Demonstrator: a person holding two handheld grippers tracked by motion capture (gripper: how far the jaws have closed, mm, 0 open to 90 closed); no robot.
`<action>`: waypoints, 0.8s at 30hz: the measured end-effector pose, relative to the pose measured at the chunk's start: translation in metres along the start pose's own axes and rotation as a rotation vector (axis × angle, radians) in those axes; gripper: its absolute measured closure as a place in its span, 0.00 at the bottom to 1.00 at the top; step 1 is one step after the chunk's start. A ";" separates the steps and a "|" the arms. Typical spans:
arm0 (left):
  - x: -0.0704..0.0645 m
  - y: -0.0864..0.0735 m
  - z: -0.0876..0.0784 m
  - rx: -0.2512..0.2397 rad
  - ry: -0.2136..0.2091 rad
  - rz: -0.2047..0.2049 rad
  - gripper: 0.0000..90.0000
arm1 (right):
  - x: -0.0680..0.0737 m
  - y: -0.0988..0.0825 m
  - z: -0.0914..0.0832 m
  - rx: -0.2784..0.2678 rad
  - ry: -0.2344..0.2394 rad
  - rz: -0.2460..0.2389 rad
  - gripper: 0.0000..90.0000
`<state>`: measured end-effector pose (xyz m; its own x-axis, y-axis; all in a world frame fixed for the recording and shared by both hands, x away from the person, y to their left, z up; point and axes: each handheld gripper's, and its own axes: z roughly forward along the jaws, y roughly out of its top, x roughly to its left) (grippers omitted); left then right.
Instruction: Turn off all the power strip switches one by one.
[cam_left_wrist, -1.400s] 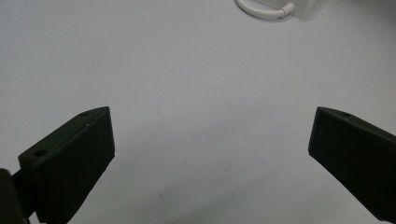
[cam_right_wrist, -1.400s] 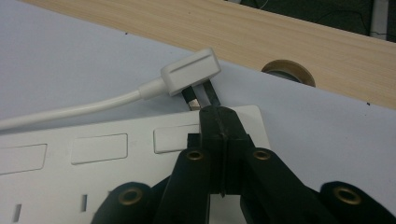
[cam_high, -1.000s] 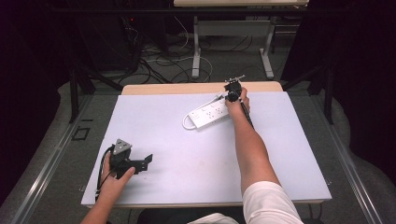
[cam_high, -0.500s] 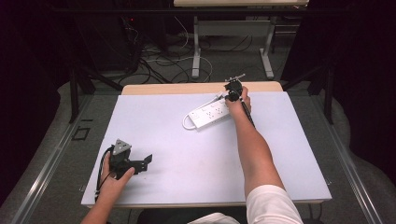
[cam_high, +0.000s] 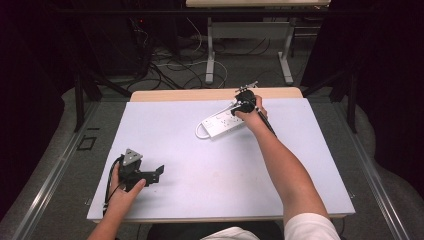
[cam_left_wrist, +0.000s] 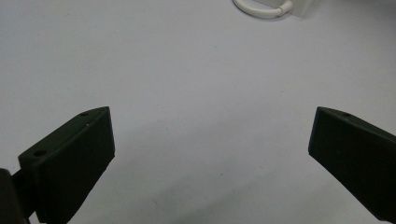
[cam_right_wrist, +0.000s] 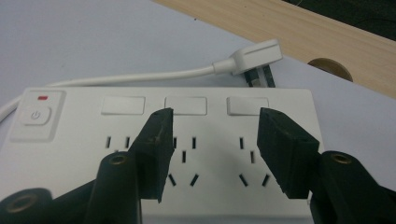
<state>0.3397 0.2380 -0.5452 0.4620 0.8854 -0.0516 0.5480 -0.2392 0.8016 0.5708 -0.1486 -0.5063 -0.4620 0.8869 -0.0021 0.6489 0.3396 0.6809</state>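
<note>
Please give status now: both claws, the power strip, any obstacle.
Left claw open, low over bare table. Right claw open, above power strip, holding nothing. Strip's own plug lies behind it. No obstacle seen.

The strip (cam_left_wrist: 299, 5) was cut off at the top edge; the cord (cam_right_wrist: 9, 106) ran off left.

Left gripper (cam_left_wrist: 212, 154) jaws wide apart, nothing between them, over bare white bench (cam_left_wrist: 187, 84). White cable loop (cam_left_wrist: 261, 8) at top edge.
</note>
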 end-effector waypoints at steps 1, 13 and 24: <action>-0.001 0.000 0.000 -0.003 -0.003 -0.008 0.00 | 0.000 -0.001 -0.004 0.008 0.005 -0.006 0.49; -0.002 0.004 0.003 -0.005 -0.010 0.004 0.00 | -0.004 -0.021 -0.051 0.033 0.057 0.023 0.52; -0.005 0.008 0.009 -0.011 -0.021 0.020 0.00 | -0.007 -0.059 -0.082 -0.007 0.052 -0.029 0.32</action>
<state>0.3479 0.2281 -0.5444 0.4878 0.8716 -0.0479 0.5305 -0.2525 0.8092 0.4862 -0.2002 -0.4861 -0.5113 0.8593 0.0162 0.6306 0.3623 0.6863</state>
